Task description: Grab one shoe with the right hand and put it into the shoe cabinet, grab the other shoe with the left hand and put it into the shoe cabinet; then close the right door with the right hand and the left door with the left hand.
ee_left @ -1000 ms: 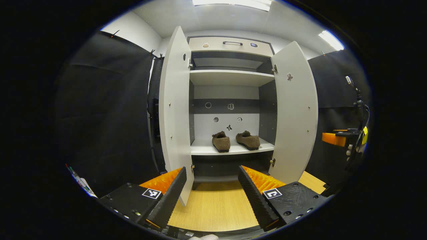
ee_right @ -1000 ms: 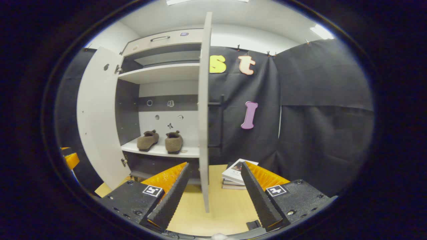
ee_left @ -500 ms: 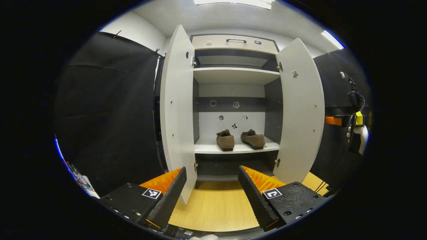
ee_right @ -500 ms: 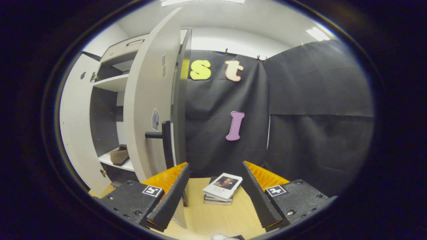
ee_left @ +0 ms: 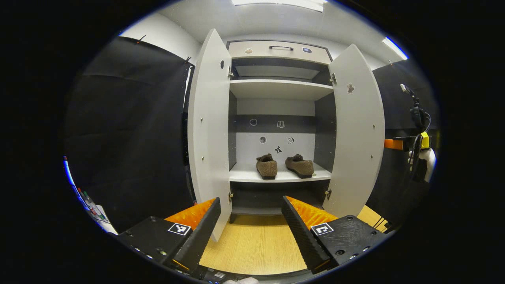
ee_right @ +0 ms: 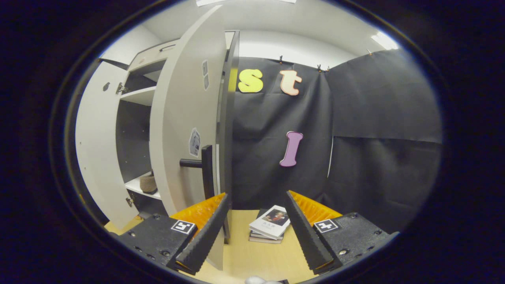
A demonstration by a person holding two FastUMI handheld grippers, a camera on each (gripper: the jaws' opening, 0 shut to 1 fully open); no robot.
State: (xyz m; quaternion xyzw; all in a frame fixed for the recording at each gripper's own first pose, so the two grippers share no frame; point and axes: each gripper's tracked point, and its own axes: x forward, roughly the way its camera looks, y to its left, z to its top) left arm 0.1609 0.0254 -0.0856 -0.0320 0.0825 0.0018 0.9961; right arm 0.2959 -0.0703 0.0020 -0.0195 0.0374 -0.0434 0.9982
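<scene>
Wooden floor point(ee_left: 252, 244), open shoe cabinet point(ee_left: 278, 88), two shoes point(ee_left: 284, 165) shelved, black cloth walls point(ee_right: 375, 130)

The right gripper point(ee_right: 255, 232) hangs with its fingers spread wide and nothing between them, just beside the outer face of the right door point(ee_right: 185, 118). That door stands open, its dark handle point(ee_right: 201, 167) sticking out above the left finger point(ee_right: 205, 236). Past the door's edge the cabinet point(ee_right: 136, 96) shows shelves, and one shoe point(ee_right: 148, 184) sits on the lower shelf. The left door point(ee_right: 94, 146) stands open farther off. A stack of books point(ee_right: 270, 228) lies on the wooden floor point(ee_right: 252, 258) between the fingers.
</scene>
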